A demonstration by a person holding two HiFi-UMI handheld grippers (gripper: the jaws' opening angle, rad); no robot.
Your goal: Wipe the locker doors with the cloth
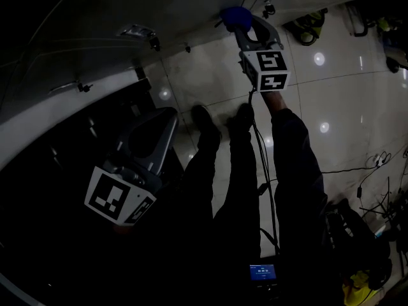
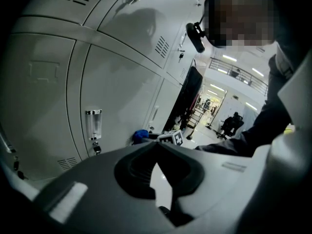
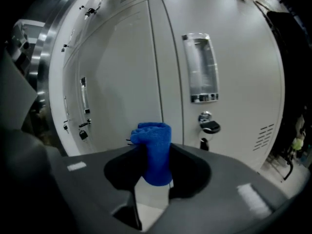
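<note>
A folded blue cloth [image 3: 155,152] sticks up between the jaws of my right gripper [image 3: 154,147], which is shut on it. The cloth's tip is close to a grey locker door [image 3: 124,77]; I cannot tell whether it touches. In the head view the cloth [image 1: 234,14] is at the top against the locker face [image 1: 127,50], with the right gripper [image 1: 238,21] behind it. My left gripper [image 1: 167,115] hangs lower left, away from the lockers. Its jaws meet at the tips with nothing between them [image 2: 156,144]. The left gripper view also shows the cloth [image 2: 141,135] far off.
A clear label holder [image 3: 200,67] and a key in a lock [image 3: 208,126] sit on the door to the cloth's right. More keys hang on the doors at the left [image 3: 83,133]. The person's legs and shoes [image 1: 207,129] stand on the glossy floor [image 1: 344,94]; cables [image 1: 373,171] lie at the right.
</note>
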